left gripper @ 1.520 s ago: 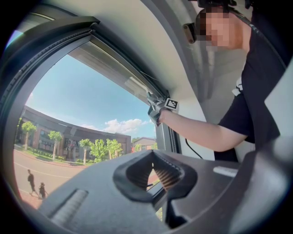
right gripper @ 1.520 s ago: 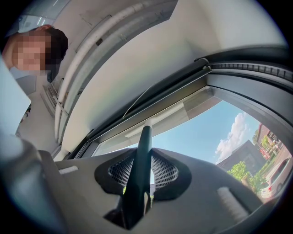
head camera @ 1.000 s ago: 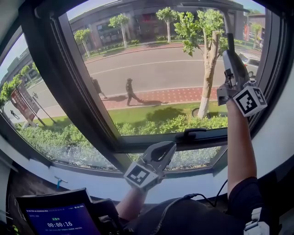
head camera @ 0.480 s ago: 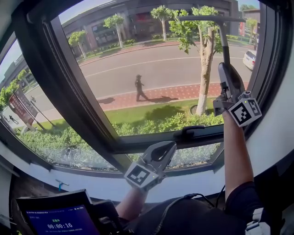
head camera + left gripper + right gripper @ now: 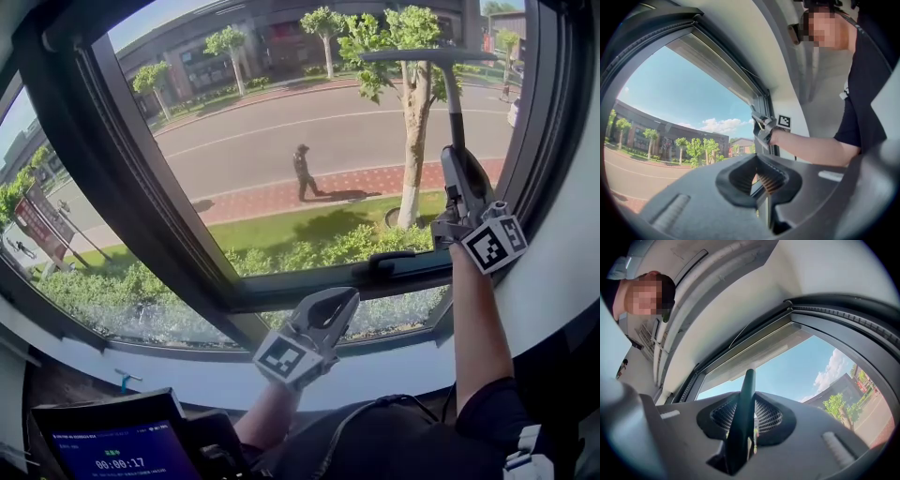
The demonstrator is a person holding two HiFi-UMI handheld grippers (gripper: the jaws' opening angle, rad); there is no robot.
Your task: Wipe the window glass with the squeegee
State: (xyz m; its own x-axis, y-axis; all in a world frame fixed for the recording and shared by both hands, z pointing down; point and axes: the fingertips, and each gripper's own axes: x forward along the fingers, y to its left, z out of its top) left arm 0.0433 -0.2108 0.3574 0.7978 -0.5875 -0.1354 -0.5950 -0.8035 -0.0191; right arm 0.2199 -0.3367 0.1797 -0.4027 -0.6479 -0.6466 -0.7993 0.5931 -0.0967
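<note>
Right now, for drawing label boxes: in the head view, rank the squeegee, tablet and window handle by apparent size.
1. tablet, nearest the camera, partly cropped.
2. squeegee, long but thin.
3. window handle, clearly smallest.

Dark squeegee point(image 5: 453, 98), grey right tool point(image 5: 457, 159), black-and-white patterned cube point(image 5: 494, 244).

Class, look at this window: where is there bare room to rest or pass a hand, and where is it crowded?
Free: the sill between the tablet and the left gripper; the glass left of the squeegee, above the handle. Crowded: the right edge, where the right gripper holds the squeegee close by the frame.
</note>
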